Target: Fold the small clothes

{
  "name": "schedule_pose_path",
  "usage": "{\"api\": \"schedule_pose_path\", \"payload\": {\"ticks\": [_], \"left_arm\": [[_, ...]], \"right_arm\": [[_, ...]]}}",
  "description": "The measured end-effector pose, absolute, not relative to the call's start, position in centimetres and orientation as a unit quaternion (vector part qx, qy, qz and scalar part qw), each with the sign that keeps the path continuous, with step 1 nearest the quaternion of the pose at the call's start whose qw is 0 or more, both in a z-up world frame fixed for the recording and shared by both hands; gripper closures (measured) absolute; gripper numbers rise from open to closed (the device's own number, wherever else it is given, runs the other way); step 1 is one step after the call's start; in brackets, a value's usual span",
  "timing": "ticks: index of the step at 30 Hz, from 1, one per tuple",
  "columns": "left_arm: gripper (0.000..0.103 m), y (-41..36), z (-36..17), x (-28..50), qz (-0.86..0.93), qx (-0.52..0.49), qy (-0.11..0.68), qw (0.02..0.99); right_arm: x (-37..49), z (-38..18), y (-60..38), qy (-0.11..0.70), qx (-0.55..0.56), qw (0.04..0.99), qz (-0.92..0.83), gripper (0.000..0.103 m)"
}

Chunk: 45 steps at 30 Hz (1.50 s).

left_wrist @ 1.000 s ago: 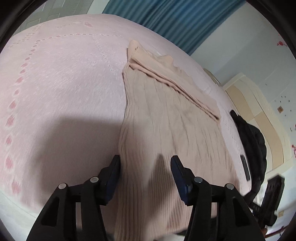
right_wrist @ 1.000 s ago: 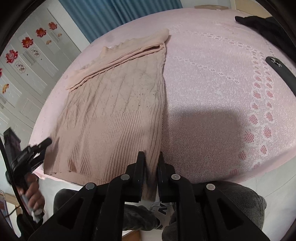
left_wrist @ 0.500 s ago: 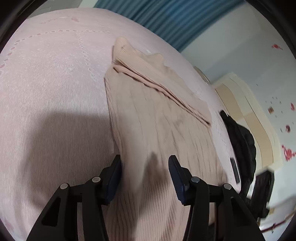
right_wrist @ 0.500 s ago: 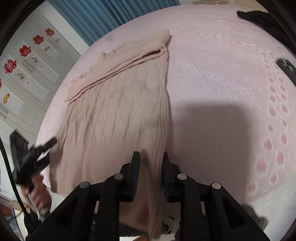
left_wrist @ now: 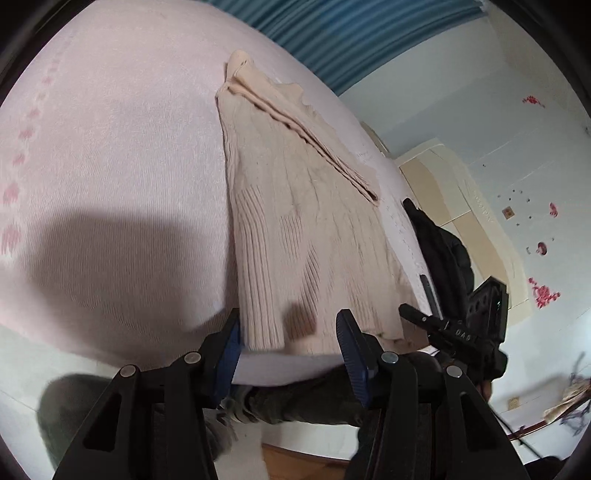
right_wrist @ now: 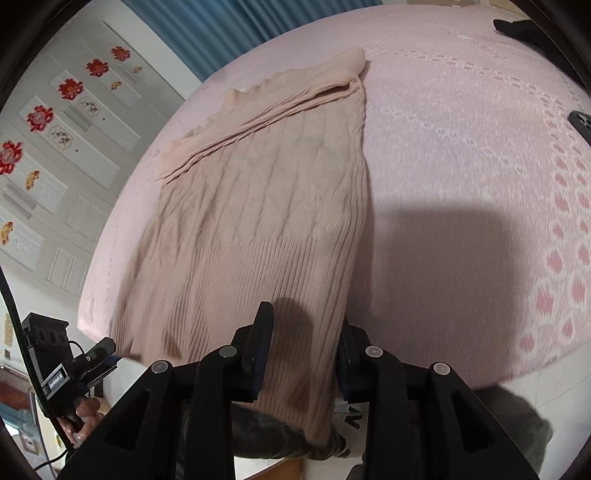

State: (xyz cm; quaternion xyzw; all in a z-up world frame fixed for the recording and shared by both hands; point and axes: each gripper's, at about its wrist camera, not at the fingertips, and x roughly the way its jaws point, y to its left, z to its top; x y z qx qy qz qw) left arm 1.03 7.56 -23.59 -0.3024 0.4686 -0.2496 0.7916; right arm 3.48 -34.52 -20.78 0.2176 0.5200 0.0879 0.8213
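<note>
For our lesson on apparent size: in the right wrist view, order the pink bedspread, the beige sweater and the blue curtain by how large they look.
1. pink bedspread
2. beige sweater
3. blue curtain, partly cut off and farther away, so only apparent.

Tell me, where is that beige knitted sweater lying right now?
The beige sweater lies flat on the pink bedspread, its ribbed hem hanging over the near edge of the bed. In both wrist views it fills the middle, with the blue curtain beyond its far end.

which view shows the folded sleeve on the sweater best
The right wrist view: the sleeve lies sharp across the top of the sweater, its whole length and pleats visible. The left wrist view shows the same sleeve at a steeper slant, narrower and a little blurred.
</note>
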Motion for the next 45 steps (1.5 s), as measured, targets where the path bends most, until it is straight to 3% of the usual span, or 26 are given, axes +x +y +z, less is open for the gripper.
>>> {"api": "schedule_pose_path", "payload": {"ticks": [10, 21, 25, 27, 28, 32, 45], "left_arm": [[0.056, 4.2, -23.5, -0.4, -0.249, -0.276, 0.476, 0.797], [0.056, 9.7, -22.2, 1.8, -0.137, -0.332, 0.419, 0.834], [0.069, 9.3, -22.6, 2.7, -0.112, -0.310, 0.427, 0.842], [0.092, 8.8, -22.5, 2.8, -0.107, -0.297, 0.425, 0.848], [0.094, 8.6, -22.5, 2.8, -0.105, -0.293, 0.424, 0.851], [0.095, 8.9, -22.0, 2.2, -0.090, -0.281, 0.419, 0.859], [0.093, 8.7, -23.8, 0.6, -0.092, -0.297, 0.459, 0.832]], "right_arm": [[2.3, -20.8, -34.7, 0.512, 0.241, 0.819, 0.092, 0.072], [2.1, -21.1, -35.4, 0.511, 0.253, 0.816, 0.099, 0.072], [2.1, -21.0, -35.1, 0.511, 0.244, 0.819, 0.095, 0.072], [2.0, -20.8, -34.8, 0.512, 0.230, 0.823, 0.091, 0.073], [1.8, -20.7, -34.6, 0.513, 0.220, 0.825, 0.088, 0.075], [1.3, -20.7, -33.8, 0.519, 0.188, 0.831, 0.078, 0.083], [0.5, -20.5, -32.3, 0.526, 0.163, 0.830, 0.092, 0.083]]}}
